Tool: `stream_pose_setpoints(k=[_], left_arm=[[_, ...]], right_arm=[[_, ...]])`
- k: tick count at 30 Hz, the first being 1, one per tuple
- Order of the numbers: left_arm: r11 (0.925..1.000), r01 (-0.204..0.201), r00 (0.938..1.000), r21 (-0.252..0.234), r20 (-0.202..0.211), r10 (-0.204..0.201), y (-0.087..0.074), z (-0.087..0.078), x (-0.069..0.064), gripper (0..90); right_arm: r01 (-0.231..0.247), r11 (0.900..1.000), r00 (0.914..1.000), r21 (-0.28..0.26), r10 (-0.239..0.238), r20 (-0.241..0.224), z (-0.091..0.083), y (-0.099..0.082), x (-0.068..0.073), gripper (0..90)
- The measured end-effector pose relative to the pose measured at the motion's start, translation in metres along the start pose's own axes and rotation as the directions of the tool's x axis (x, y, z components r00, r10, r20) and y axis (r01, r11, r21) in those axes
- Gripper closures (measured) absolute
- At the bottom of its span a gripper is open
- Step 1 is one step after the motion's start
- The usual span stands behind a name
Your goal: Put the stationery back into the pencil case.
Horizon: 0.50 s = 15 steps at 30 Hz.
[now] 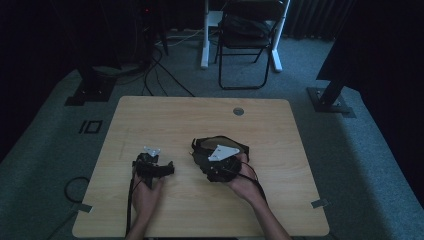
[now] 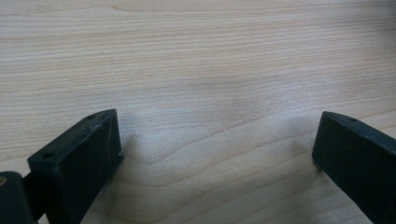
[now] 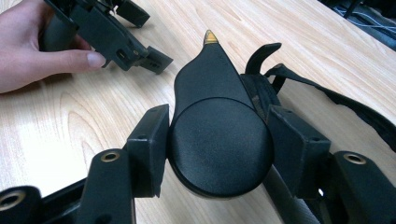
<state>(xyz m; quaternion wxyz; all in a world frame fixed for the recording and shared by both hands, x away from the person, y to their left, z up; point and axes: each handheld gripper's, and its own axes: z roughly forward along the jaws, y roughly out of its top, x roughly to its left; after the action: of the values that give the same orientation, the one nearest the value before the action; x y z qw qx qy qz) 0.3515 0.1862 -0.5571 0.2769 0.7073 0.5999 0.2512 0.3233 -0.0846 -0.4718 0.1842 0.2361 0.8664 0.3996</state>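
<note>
table (image 2: 196, 56): pale wood, smooth | case (image 3: 219, 140): matt black plastic, brass-coloured tip

Sat between the right gripper (image 3: 218, 144) jaws on the table (image 1: 280, 130): a round-headed black device (image 3: 219, 144). Lay left of it, apart: the left gripper (image 1: 152, 167).

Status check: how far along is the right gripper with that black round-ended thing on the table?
Done: the right gripper is shut on the black round-ended object, both pads against its sides. In hand: that grip, strap trailing on the table. Left: any lift or placing; the left gripper is open over bare wood.
</note>
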Motion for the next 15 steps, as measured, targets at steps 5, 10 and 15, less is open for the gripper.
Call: stream_pose_setpoints(k=[5, 10, 15], left_arm=[[1.0, 0.0, 1.0, 0.0, 0.0, 0.0, 0.0, 0.0, 0.0, 1.5], [1.0, 0.0, 1.0, 0.0, 0.0, 0.0, 0.0, 0.0, 0.0, 1.5], [1.0, 0.0, 1.0, 0.002, 0.0, 0.0, 0.0001, -0.0001, 0.0, 1.5]], right_arm=[[-0.003, 1.0, 1.0, -0.005, 0.003, 0.006, -0.0021, 0.0007, -0.0022, 41.5], [-0.01, 0.9999, 0.9999, -0.012, 0.01, 0.013, -0.004, 0.0008, -0.0049, 41.5], [-0.011, 0.9998, 0.9998, -0.019, 0.012, 0.018, -0.0062, 0.0021, -0.0068, 41.5]])
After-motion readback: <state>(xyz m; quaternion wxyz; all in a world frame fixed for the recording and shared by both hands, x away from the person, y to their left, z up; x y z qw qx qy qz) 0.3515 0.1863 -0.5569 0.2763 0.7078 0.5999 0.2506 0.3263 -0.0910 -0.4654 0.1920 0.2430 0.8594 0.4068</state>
